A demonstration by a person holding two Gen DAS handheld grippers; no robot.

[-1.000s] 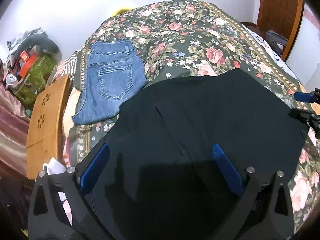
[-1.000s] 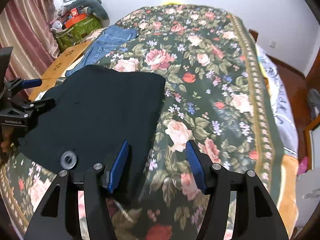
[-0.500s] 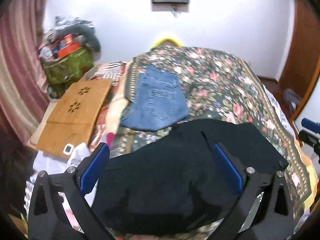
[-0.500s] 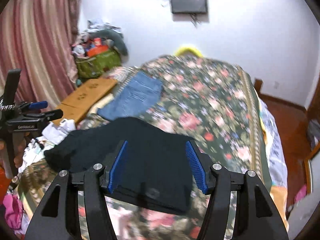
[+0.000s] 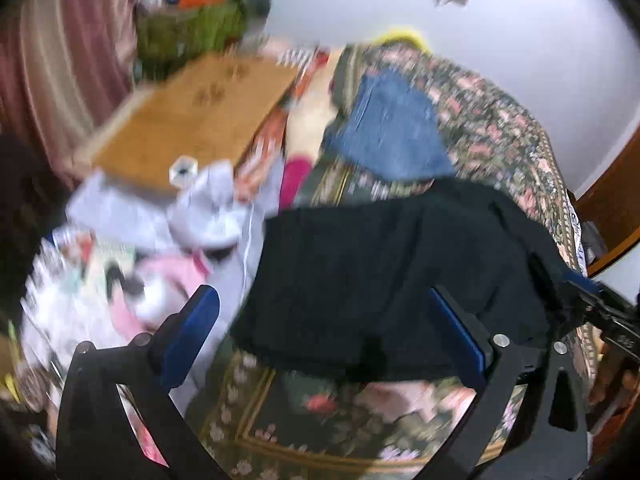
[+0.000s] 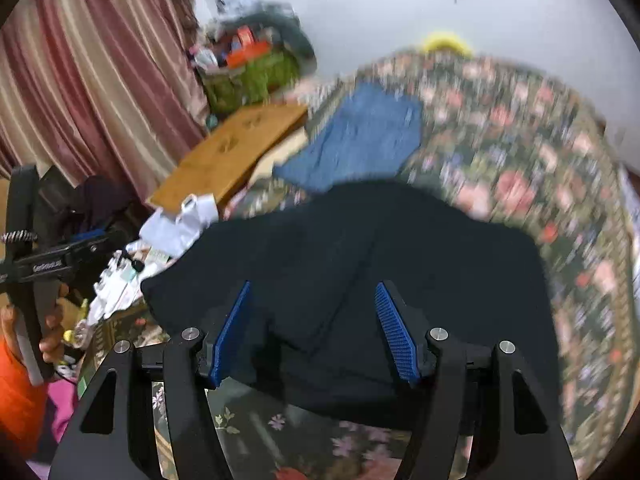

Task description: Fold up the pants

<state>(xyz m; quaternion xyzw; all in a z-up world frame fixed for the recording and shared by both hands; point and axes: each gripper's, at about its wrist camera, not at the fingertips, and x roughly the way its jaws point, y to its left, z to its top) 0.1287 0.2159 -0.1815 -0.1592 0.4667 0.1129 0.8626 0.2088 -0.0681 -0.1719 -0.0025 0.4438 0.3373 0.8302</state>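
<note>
Bed: floral cover; black pants near edge, jeans beyond.
Beside bed: wooden board, curtain.
Left gripper: spread, empty.
Right gripper: opening, empty.

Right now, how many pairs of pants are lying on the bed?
2. Black pants lie folded near the bed's front edge; blue jeans lie folded farther back, toward the wooden board. Others may be hidden in the clutter.

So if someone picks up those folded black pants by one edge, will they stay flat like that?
Probably not. The black pants look like soft cloth, draping over the floral bedspread, so they would likely sag. The folded layers seem loose, so a one-edge lift may unfold them. They look light enough to slide.
</note>
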